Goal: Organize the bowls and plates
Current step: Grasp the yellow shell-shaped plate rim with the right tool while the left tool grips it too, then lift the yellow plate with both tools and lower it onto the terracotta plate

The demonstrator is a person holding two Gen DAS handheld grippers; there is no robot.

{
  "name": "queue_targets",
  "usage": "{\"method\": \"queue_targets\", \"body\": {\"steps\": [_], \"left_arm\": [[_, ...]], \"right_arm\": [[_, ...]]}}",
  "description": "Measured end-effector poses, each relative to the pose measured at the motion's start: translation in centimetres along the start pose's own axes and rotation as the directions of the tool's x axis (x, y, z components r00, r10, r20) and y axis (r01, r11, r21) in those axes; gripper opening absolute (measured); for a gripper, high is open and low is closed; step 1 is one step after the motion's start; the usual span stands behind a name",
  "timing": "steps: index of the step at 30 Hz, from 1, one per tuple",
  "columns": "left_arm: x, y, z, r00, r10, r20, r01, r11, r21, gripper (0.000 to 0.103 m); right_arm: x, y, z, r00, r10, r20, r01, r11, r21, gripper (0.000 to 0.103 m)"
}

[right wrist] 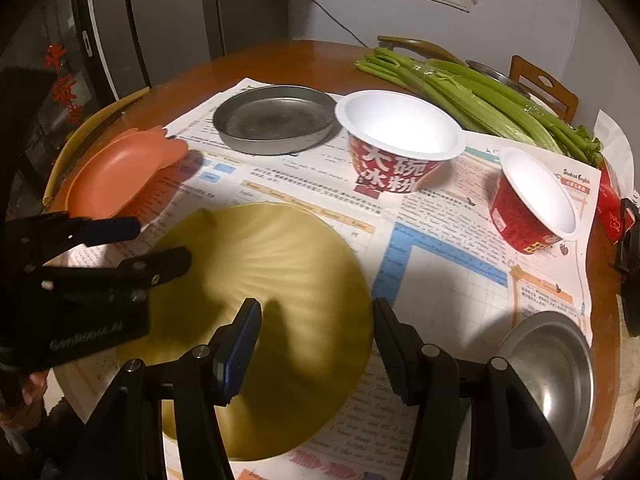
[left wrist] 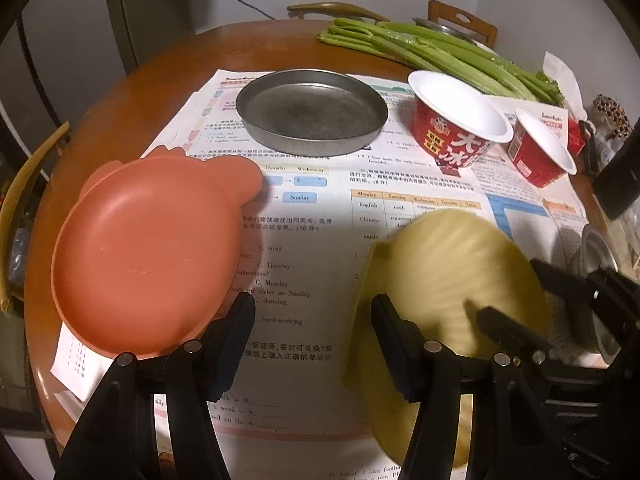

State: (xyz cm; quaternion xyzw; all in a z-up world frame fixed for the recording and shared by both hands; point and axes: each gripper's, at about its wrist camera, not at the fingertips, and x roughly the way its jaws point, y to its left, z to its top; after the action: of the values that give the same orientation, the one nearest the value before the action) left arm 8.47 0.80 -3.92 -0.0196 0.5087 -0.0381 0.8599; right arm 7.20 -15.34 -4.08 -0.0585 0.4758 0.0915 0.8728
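Right gripper (right wrist: 316, 308): fingers clamped on rim of pale yellow ribbed round plate (right wrist: 272, 280), plate tilted, blurred, near front edge of round brown wooden table (left wrist: 160, 72). Left gripper (left wrist: 312, 304): fingers apart, only printed newspaper sheets (left wrist: 320, 240) between; one tip touching yellow plate's left rim. Orange plastic plate with scalloped handle (left wrist: 148, 256) at left edge. Round grey metal tray (left wrist: 312, 112) mid-table; large red paper bowl (left wrist: 460, 120) just beside it, small red paper bowl (left wrist: 544, 148) nearer right edge. Steel bowl (right wrist: 552, 380) at front right edge. Green celery stalks (right wrist: 480, 96) along far edge.

Celery (right wrist: 480, 96) lies on newspapers (right wrist: 440, 272) (perhaps worksheets) covering table (right wrist: 256, 60).
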Motion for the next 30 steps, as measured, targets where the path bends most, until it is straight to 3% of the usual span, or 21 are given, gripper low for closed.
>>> {"method": "queue_targets", "body": {"steps": [6,18,24,30], "left_arm": [[-1.7,0.0,-1.0,0.999,-0.042,0.008,0.042,0.999,0.005,0.062],[-1.9,-0.9,-3.3,0.999,-0.033,-0.022,0.034,0.999,0.007,0.062],[-1.3,-1.5,-3.5,0.999,-0.032,-0.038,0.032,0.999,0.011,0.047],[-1.4,-1.6,-3.2,0.998,-0.051,-0.034,0.051,0.999,0.014,0.047]], "right_arm": [[-0.2,-0.2,-0.9,1.000,0.022,-0.006,-0.021,0.999,0.030,0.056],[-0.6,0.5,-2.4,0.999,0.046,0.001,-0.046,0.998,0.037,0.056],[-0.6,1.1,-2.7,0.998,0.055,0.001,-0.055,0.998,0.021,0.056],[-1.0,2.1,-2.5,0.997,0.074,0.019,-0.074,0.997,-0.011,0.056]]}}
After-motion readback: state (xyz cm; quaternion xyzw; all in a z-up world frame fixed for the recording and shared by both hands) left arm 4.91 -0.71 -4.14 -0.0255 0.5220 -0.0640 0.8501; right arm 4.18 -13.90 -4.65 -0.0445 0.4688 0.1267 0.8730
